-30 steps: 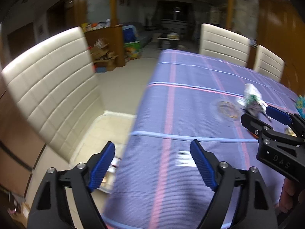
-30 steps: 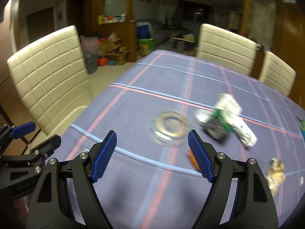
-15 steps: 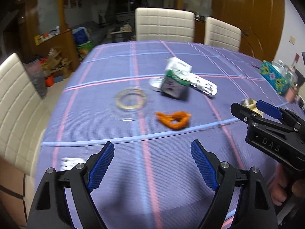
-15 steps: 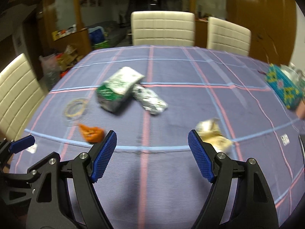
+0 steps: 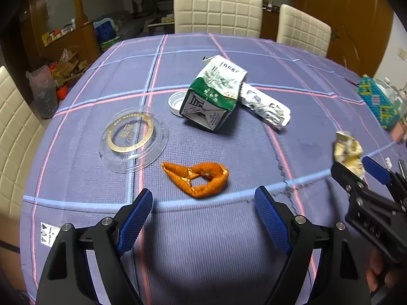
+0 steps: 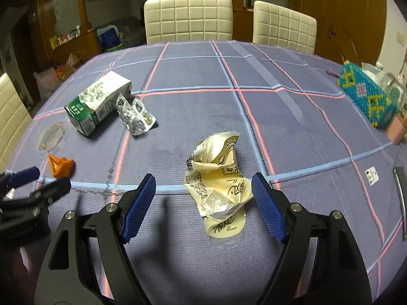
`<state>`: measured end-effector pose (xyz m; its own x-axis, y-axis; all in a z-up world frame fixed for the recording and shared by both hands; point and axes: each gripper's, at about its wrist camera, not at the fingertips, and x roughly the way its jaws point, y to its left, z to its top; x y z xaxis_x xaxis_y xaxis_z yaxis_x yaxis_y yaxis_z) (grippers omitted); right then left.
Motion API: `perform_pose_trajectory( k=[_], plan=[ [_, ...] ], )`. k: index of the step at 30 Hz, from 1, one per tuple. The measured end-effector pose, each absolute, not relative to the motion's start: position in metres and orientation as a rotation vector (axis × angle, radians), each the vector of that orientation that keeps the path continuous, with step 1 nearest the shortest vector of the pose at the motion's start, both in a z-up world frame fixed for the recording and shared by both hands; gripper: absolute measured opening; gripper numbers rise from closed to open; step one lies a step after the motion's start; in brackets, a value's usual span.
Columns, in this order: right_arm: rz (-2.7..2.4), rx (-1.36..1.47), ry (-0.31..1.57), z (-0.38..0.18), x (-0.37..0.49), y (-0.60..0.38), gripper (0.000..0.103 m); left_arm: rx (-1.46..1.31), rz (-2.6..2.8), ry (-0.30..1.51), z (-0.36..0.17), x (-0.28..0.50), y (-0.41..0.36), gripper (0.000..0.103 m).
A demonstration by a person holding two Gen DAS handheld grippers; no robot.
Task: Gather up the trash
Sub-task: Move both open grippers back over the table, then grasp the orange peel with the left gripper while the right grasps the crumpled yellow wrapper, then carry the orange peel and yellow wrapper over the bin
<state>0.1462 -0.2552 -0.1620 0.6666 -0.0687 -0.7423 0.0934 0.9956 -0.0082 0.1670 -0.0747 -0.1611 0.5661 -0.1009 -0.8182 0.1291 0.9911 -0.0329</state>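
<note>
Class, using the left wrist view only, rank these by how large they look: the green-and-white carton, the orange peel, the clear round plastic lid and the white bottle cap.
1. Green-and-white carton and clear round plastic lid: too alike to separate.
2. Orange peel, though it lies nearer the camera.
3. White bottle cap, partly hidden behind the carton.

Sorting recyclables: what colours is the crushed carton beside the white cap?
The carton is green and white with dark print, clearest in the left wrist view.

A home dining room: a surface (image 6: pixel 292 132) under a purple plaid cloth, cream quilted dining chairs (image 6: pixel 188 19) drawn up to it, wood-panelled walls (image 6: pixel 351 25), a beaded tissue box (image 6: pixel 366 94), and cluttered shelves (image 5: pixel 63 33) towards a sitting area behind.
</note>
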Motion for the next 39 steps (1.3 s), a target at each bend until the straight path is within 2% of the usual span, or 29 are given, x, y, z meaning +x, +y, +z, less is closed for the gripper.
perform_pose_trajectory(
  k=[3, 5, 8, 10, 11, 12, 15, 20, 39],
  plan=[
    [-0.11, 0.024, 0.84, -0.164, 0.147, -0.255, 0.071, 0.019, -0.121, 0.969, -0.166, 0.171, -0.072, 0.08],
    [-0.127, 0.023, 0.84, -0.164, 0.147, -0.259, 0.061, 0.036, -0.121, 0.967, -0.167, 0.172, -0.074, 0.08],
    [-0.156, 0.01, 0.845, -0.165, 0.149, -0.263, 0.051, 0.049, -0.118, 0.954, -0.168, 0.173, -0.074, 0.077],
    [-0.157, 0.005, 0.846, -0.165, 0.149, -0.263, 0.047, 0.064, -0.1, 0.94, -0.167, 0.173, -0.073, 0.064],
    [-0.155, 0.001, 0.843, -0.165, 0.149, -0.263, 0.04, 0.066, -0.093, 0.93, -0.165, 0.172, -0.072, 0.049],
    [-0.153, -0.002, 0.842, -0.164, 0.149, -0.263, 0.04, 0.055, -0.1, 0.929, -0.164, 0.172, -0.07, 0.041],
    [-0.145, -0.009, 0.839, -0.163, 0.149, -0.26, 0.032, 0.043, -0.119, 0.915, -0.159, 0.172, -0.068, 0.031],
    [-0.041, 0.018, 0.827, -0.157, 0.147, -0.245, 0.026, 0.061, -0.12, 0.896, -0.154, 0.163, -0.066, 0.027],
    [0.297, -0.052, 0.748, -0.12, 0.14, -0.12, 0.026, 0.026, 0.072, 0.738, -0.118, 0.12, 0.03, 0.026]
  ],
)
